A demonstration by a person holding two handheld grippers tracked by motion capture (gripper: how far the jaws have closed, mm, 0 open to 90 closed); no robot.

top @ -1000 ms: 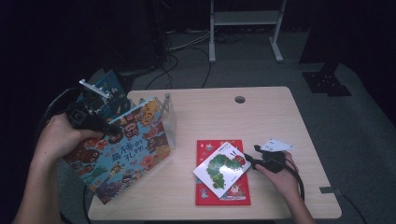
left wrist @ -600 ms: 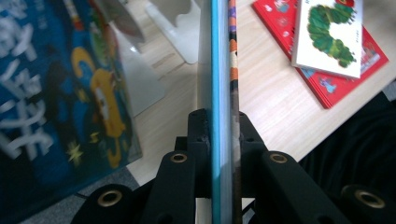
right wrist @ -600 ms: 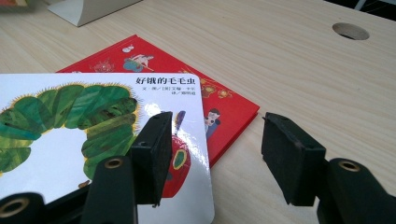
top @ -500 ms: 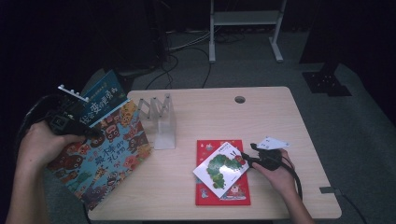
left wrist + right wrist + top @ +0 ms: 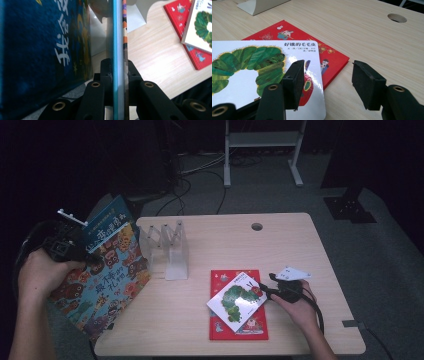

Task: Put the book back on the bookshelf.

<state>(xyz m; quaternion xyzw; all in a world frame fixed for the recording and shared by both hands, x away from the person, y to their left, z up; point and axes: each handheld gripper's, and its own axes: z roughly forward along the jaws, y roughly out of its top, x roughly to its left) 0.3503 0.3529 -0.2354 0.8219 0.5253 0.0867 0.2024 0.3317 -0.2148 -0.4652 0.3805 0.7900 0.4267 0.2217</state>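
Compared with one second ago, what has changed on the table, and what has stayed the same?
The left gripper, shut on the blue book and the colourful book together, has carried them to the left, away from the clear rack, which now stands uncovered. They hang partly past the table's left edge. The right gripper stayed open at the caterpillar book, which lies unmoved on the red book.

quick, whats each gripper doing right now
Left gripper: shut on two books, a blue one and an orange one, held edge-on past the table's left edge.
Right gripper: jaws apart, holding nothing, one jaw over the white caterpillar book.
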